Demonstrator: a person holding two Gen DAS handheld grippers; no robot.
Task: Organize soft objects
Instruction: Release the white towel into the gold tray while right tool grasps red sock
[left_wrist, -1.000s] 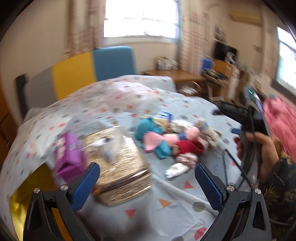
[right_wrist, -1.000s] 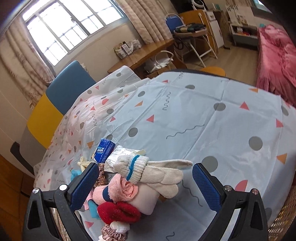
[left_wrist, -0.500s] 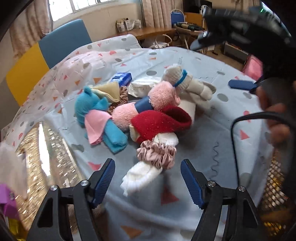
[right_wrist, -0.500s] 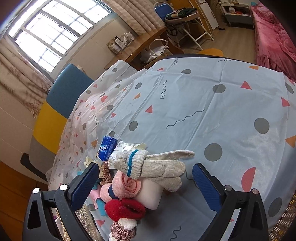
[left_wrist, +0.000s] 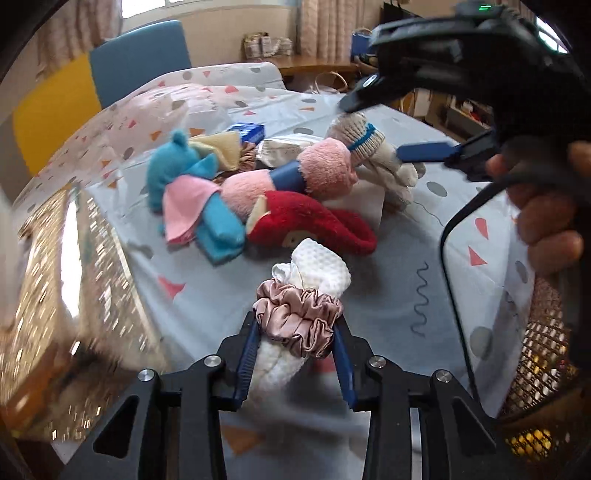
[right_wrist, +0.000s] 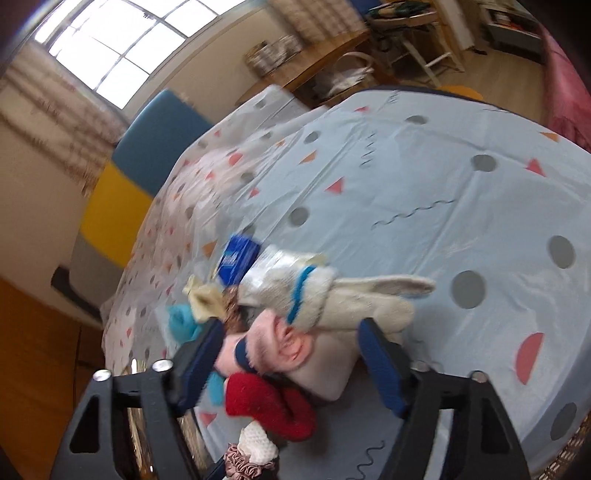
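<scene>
Pile of soft items on the patterned tabletop (left_wrist: 406, 258): light, limp, compressible, best pinched mid-body. The left gripper (left_wrist: 295, 354), fingers just closing, squeezes the white knit cloth (left_wrist: 317, 269) and satin scrunchie (left_wrist: 295, 317) nearest. The right gripper (right_wrist: 291, 354), also closing, straddles the cream glove (right_wrist: 354, 299) without contact. Motion blur obscures the far small items.

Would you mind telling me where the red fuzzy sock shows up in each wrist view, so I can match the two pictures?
Left wrist view: the red fuzzy sock lies at centre, just beyond the white towel roll.
Right wrist view: the red fuzzy sock sits low and left of centre, between the fingers of the right gripper.
Shared landmark: the blue-banded knit glove, at the pile's far side in both.
</scene>
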